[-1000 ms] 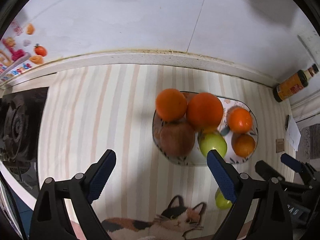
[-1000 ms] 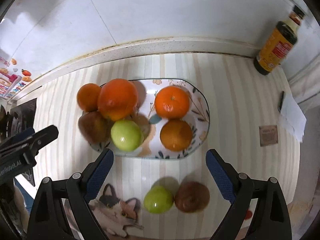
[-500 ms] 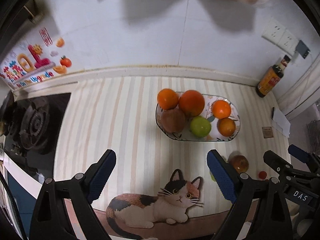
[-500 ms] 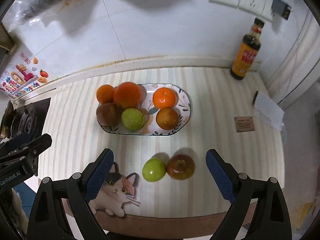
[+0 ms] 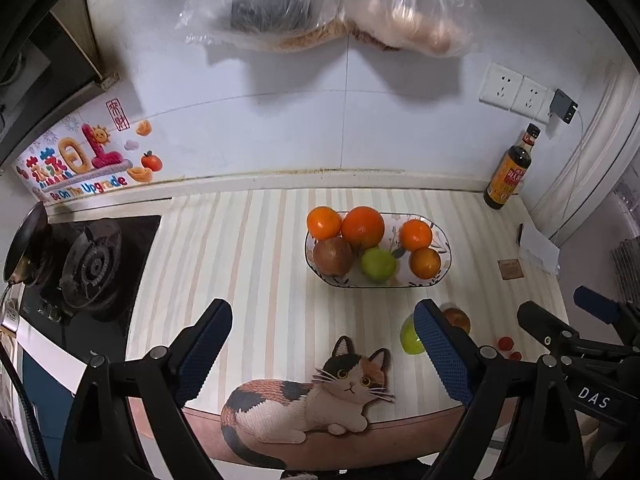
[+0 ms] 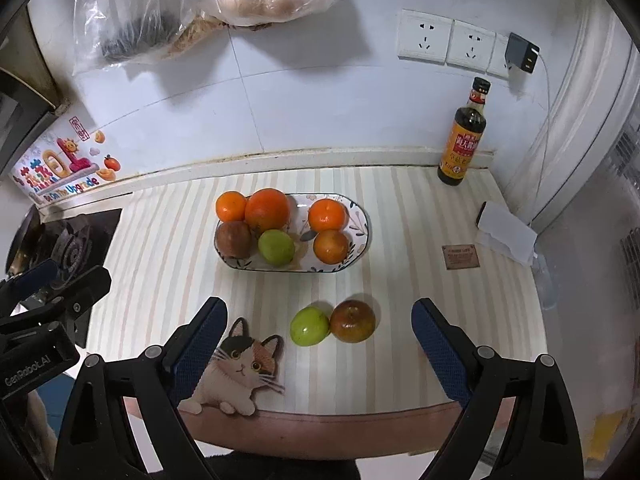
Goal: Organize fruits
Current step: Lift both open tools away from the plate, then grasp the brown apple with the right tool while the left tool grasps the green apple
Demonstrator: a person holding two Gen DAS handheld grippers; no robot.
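An oval patterned plate (image 5: 443, 242) (image 6: 360, 220) sits mid-counter holding several fruits: oranges (image 6: 267, 210), a brownish-red apple (image 6: 233, 240) and a green apple (image 6: 276, 247). Two loose fruits lie side by side in front of it, a green apple (image 6: 310, 326) (image 5: 409, 339) and a dark red apple (image 6: 353, 321) (image 5: 459, 319). My right gripper (image 6: 318, 309) hangs open high above them, holding nothing. My left gripper (image 5: 322, 316) is open and empty too, left of the loose pair, and its right finger hides part of the green apple.
A soy sauce bottle (image 6: 464, 136) stands at the back right by the wall. A gas stove (image 5: 88, 268) lies at the left. Folded paper (image 6: 506, 232) and a small card (image 6: 460, 256) sit on the right. Plastic bags (image 5: 320, 0) hang above. A cat picture (image 5: 312, 392) marks the front edge.
Both grippers have risen and drawn back from the plate, so the whole counter, wall and hanging bags now show. Jaws stayed open; no fruit moved.
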